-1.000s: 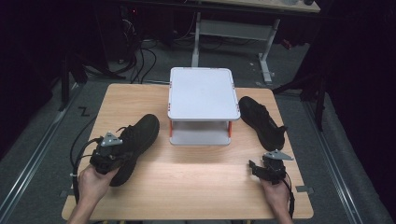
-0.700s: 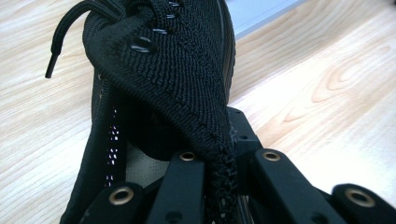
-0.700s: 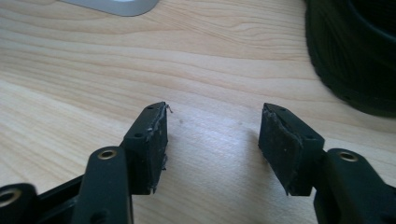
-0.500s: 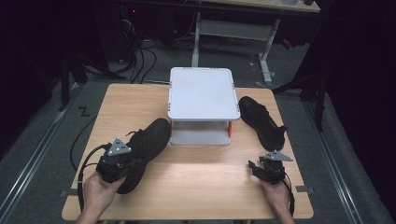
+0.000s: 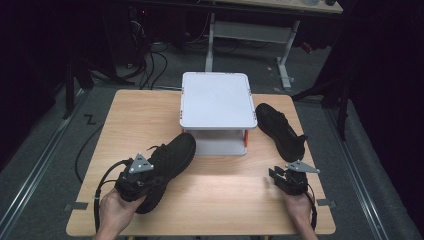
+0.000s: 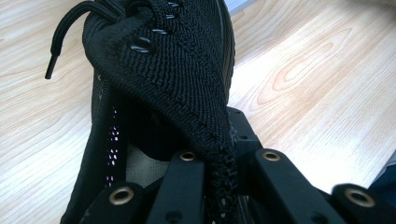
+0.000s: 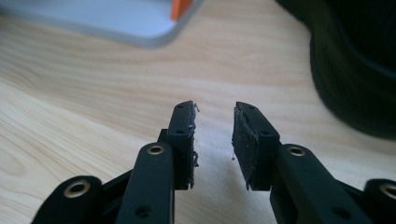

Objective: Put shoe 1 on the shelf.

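My left gripper [image 5: 136, 179] is shut on a black knit shoe [image 5: 170, 157], pinching the fabric edge of its opening [image 6: 219, 140]. The shoe hangs tilted just above the table, toe toward the white stand [image 5: 216, 100]. In the left gripper view the laces [image 6: 60, 37] trail off the shoe's top. A second black shoe [image 5: 280, 131] lies right of the stand. My right gripper [image 5: 280, 177] hovers near the table's front right, just before that shoe [image 7: 355, 70]. Its jaws [image 7: 213, 135] have just been closing and stand a narrow gap apart, with nothing between them.
The wooden table [image 5: 140, 115] carries the white two-level stand with an orange post [image 5: 245, 137] at its back middle. Dark floor, cables and a desk frame lie beyond the table's far edge.
My left gripper has carried the shoe rightward, from the table's left side to in front of the stand. The right hand has stayed where it was.
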The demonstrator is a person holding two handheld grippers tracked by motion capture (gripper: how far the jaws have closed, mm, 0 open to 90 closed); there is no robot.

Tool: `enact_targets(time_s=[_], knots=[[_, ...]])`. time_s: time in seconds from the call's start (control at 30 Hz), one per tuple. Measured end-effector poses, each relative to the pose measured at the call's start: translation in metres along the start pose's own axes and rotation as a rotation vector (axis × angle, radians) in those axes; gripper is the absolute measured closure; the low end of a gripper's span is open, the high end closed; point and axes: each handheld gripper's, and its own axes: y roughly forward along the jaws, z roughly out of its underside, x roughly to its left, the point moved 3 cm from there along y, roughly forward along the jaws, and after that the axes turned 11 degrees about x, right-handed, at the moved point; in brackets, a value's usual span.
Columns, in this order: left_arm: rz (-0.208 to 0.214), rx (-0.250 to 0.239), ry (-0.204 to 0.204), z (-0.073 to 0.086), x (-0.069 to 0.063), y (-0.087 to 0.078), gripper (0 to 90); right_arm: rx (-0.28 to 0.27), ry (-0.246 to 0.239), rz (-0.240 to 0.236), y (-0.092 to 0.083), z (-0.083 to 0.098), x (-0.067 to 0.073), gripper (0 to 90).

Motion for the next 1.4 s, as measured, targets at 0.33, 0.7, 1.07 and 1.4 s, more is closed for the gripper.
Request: enact_targets(time_s=[0.33, 0.7, 1.07, 1.4], knots=[[0.029, 0.029, 0.017, 0.000, -0.023, 0.032, 85.8, -0.101, -0.023, -0.058, -0.031, -0.046, 0.000, 60.8], [0.024, 0.036, 0.014, -0.004, -0.029, 0.052, 85.8, -0.179, -0.058, -0.092, -0.050, -0.099, 0.008, 59.7], [0.000, 0.030, 0.019, -0.012, -0.034, 0.071, 85.8, -0.227, -0.097, -0.125, -0.060, -0.140, 0.018, 67.5], [-0.030, 0.016, 0.006, -0.021, -0.036, 0.089, 85.8, -0.226, -0.139, -0.126, -0.053, -0.173, 0.032, 68.6]])
